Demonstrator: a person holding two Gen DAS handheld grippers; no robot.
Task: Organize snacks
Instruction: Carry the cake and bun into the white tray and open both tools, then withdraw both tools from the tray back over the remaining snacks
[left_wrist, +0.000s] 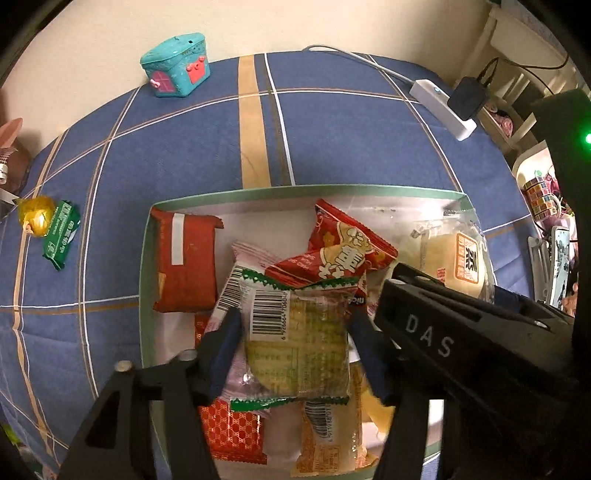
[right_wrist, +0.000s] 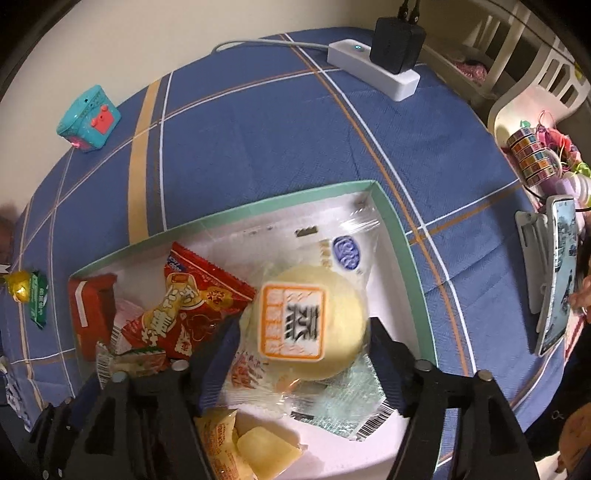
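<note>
Far left on the blue plaid desk (left_wrist: 332, 140) we see a gold-wrapped sweet (left_wrist: 35, 214) touching a green packet (left_wrist: 61, 238), both well apart from the green-rimmed box (left_wrist: 146, 258); the teal toy house (left_wrist: 176, 65) sits at the back edge. Inside the box, a red packet (left_wrist: 186, 262) lies against the left wall, long axis running away from us. Our left gripper (left_wrist: 293, 341) has its jaws spread on either side of a clear cracker packet (left_wrist: 295, 343), barcode end pointing away from us, long axis front to back; whether the pads press it we cannot tell. It hides most of the pink wrapper and the red patterned packet beneath. A red cartoon packet (left_wrist: 345, 251) leans diagonally behind it. Over in the right wrist view, our right gripper (right_wrist: 303, 365) straddles the round pale bun (right_wrist: 306, 325) in clear wrap, jaws wide, label upright toward us; contact is unclear. A yellow packet (right_wrist: 258, 446) is cut off between the fingers. The power strip (right_wrist: 373, 68) sits at the desk's far right corner.
</note>
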